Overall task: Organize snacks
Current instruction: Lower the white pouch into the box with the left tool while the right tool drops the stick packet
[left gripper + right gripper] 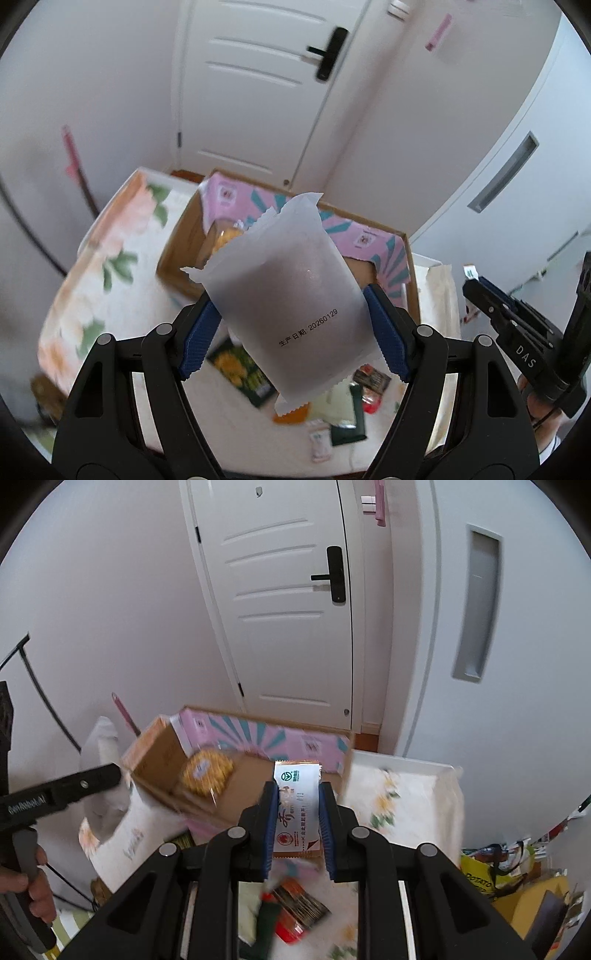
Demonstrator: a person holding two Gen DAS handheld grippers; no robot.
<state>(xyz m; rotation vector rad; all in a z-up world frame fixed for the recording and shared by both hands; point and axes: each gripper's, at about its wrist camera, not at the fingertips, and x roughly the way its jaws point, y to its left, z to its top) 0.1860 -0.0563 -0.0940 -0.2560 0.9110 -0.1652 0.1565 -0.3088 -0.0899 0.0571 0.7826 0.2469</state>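
The left gripper [295,325] was clamped on a frosted pouch [291,295], its blue pads [201,338] pressing both sides. The pouch was held in the air, tilted, with a printed date on its face, in front of the box [408,258] and above the loose snacks [345,413] on the table [122,288].

The right gripper [297,812] was clenched on a white packet [297,805] with red lettering and a green logo, held upright between its pads [271,823]. The packet was off the table, just in front of the box [162,753], which was cardboard with pink patterned flaps. A round yellow cookie pack [207,771] lay inside the box. More wrapped snacks [295,912] lay on the floral tablecloth [399,801] below the right gripper. A white door [280,602] stood behind the table.
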